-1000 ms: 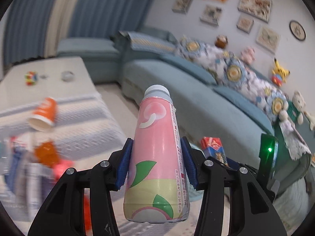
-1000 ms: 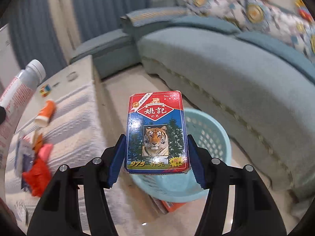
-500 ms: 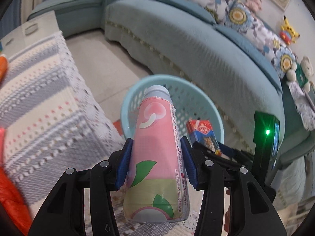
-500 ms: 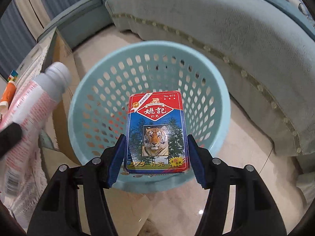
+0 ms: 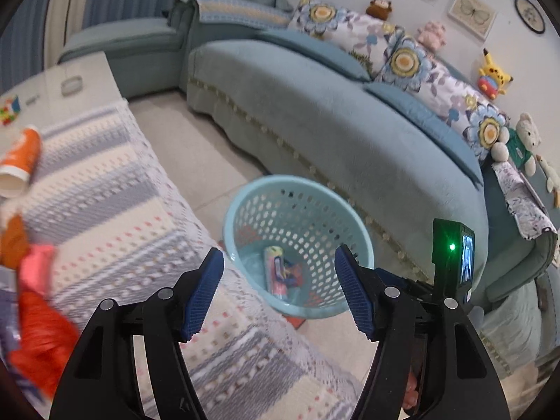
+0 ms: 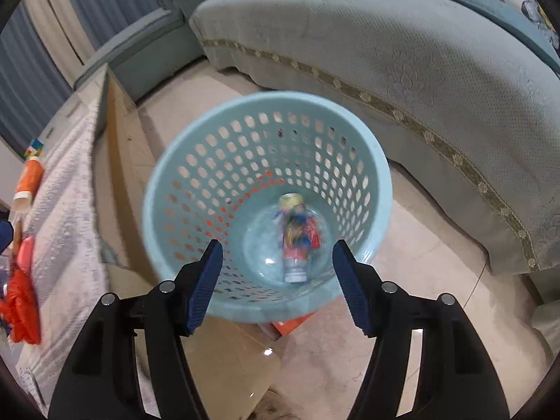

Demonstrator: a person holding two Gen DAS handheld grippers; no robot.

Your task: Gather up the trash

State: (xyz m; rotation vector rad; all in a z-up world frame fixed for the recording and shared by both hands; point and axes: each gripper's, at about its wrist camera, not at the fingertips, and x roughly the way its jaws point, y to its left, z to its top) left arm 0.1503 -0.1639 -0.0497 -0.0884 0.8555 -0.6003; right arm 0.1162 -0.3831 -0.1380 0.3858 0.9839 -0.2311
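Observation:
A light blue perforated basket (image 5: 297, 189) (image 6: 266, 105) stands on the floor between the table and the sofa. At its bottom lie the pink bottle (image 5: 274, 273) (image 6: 295, 245) and the red card box (image 5: 292, 274) (image 6: 313, 232), blurred. My left gripper (image 5: 280, 290) hangs over the table edge beside the basket, its jaws opening with nothing between them. My right gripper (image 6: 276, 280) is above the basket's near rim, its jaws also opening and bare. Part of the right gripper's body (image 5: 453, 259) shows at the right in the left wrist view.
A striped cloth covers the table (image 5: 115, 203) (image 6: 66, 189) on the left. On it lie an orange paper cup (image 5: 21, 161) (image 6: 29, 183), red and pink wrappers (image 5: 35, 322) (image 6: 21, 290) and a colourful cube (image 5: 8, 110). A teal sofa (image 5: 332, 119) (image 6: 402, 52) curves behind the basket.
Both grippers opened and let go: the pink bottle and the card box dropped into the basket. Both hands sank a little toward it.

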